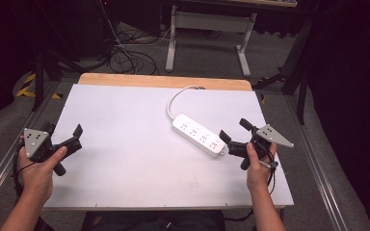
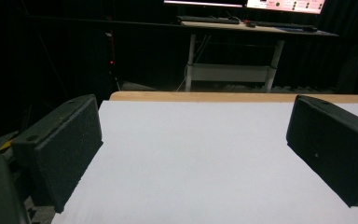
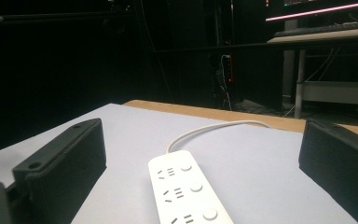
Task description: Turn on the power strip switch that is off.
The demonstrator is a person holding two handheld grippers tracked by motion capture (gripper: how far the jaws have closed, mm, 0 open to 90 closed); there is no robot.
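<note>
While both tools stand released, right tool (image 1: 235, 136) faces the power strip (image 1: 198, 135) at frame centre-right: rigid, light, smooth plastic; grip across its narrow sides.

Dark room, grey floor (image 1: 212, 57), white-legged desk (image 1: 207, 21), tangled cables (image 1: 125, 57)
</note>
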